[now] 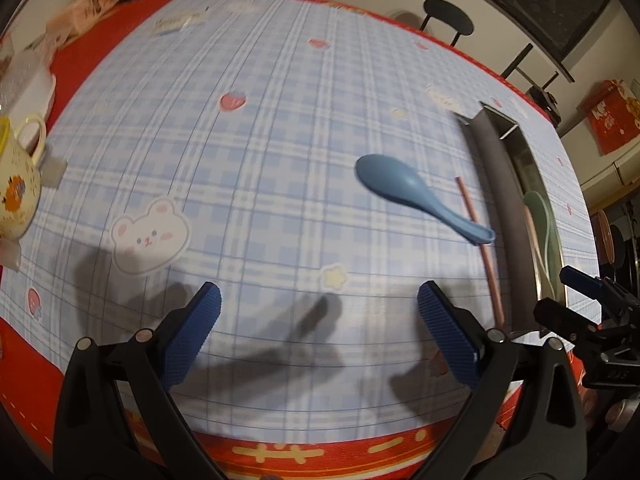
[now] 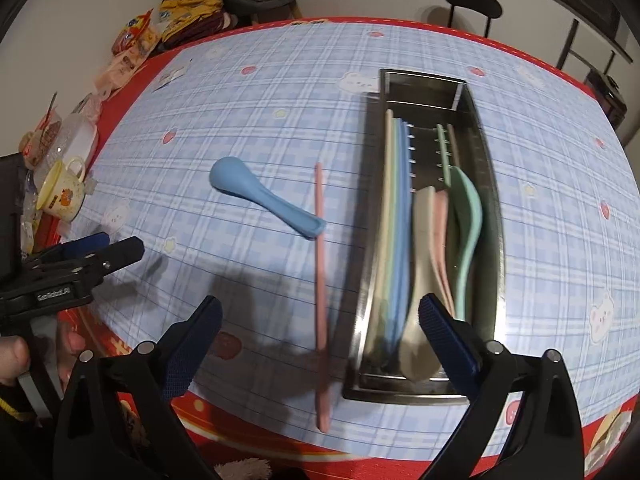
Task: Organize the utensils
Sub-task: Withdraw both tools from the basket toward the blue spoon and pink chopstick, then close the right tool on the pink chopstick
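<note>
At the far left edge of the table sits a yellow mug with a picture on its side, among jars and snack packets heaped toward the far left corner. My left tongs hang above the blue checked tablecloth, jaws spread wide and nothing between the ribbed blue pads; only their shadow lies on the cloth below. From the right camera I can see those same tongs side-on at the left, with my hand behind them.

Further right, in the open middle of the cloth, lies the blue spoon, bowl to the far left, handle running to the near right. The handle's tip rests on the pink chopstick, which lies near-to-far just left of the steel tray.

My right tongs hover over the near end of that chopstick and the tray's near left corner, jaws released and gripping nothing.

In the tray, from left to right, lie long cream, green and blue sticks side by side, then a cream spoon, a pink spoon and a green spoon, with a green stick at the far end. The picture is blurred there, so I cannot tell finer detail.
</note>
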{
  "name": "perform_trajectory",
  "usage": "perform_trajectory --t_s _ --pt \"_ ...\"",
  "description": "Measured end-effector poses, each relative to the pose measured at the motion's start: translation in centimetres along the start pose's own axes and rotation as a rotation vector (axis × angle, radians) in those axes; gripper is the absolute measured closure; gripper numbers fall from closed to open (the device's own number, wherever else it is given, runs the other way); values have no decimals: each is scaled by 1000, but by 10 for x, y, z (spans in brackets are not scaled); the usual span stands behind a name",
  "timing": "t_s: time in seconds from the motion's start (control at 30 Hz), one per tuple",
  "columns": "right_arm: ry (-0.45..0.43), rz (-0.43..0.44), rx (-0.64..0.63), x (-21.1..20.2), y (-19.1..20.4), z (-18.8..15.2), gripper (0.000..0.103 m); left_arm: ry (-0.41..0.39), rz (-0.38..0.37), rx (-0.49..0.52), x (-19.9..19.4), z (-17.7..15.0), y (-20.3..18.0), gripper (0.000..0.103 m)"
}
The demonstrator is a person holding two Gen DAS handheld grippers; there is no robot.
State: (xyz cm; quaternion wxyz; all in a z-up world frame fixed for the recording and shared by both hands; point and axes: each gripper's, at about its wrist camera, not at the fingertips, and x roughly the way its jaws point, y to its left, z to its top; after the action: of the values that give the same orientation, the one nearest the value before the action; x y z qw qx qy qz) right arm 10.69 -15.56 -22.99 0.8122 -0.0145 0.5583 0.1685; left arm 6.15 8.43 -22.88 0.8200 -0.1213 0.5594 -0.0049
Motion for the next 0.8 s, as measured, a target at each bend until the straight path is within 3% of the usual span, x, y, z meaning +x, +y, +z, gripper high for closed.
perform_trajectory --t_s 0.17,0.27,0.4,0.47,0.5,0.53,0.63,0.8 --pt "55 17 -83 12 19 9 49 47 -10 -14 11 2 11 6" --pt "109 0 -103 26 27 14 64 75 -66 -37 16 6 17 6" --pt "153 -68 -100 37 27 19 67 64 -92 -38 14 13 18 9" --pt "177 -75 -105 41 27 21 76 70 -103 -41 15 16 18 23" --pt "188 -79 -116 43 27 22 78 89 -101 -45 18 18 18 38" --pt "196 -85 -123 45 27 23 79 98 -103 -46 20 19 17 45" --pt "227 -102 -122 51 28 26 79 109 -152 -42 24 21 13 54" --pt "262 -134 -107 61 27 30 79 104 -189 -29 26 23 6 56"
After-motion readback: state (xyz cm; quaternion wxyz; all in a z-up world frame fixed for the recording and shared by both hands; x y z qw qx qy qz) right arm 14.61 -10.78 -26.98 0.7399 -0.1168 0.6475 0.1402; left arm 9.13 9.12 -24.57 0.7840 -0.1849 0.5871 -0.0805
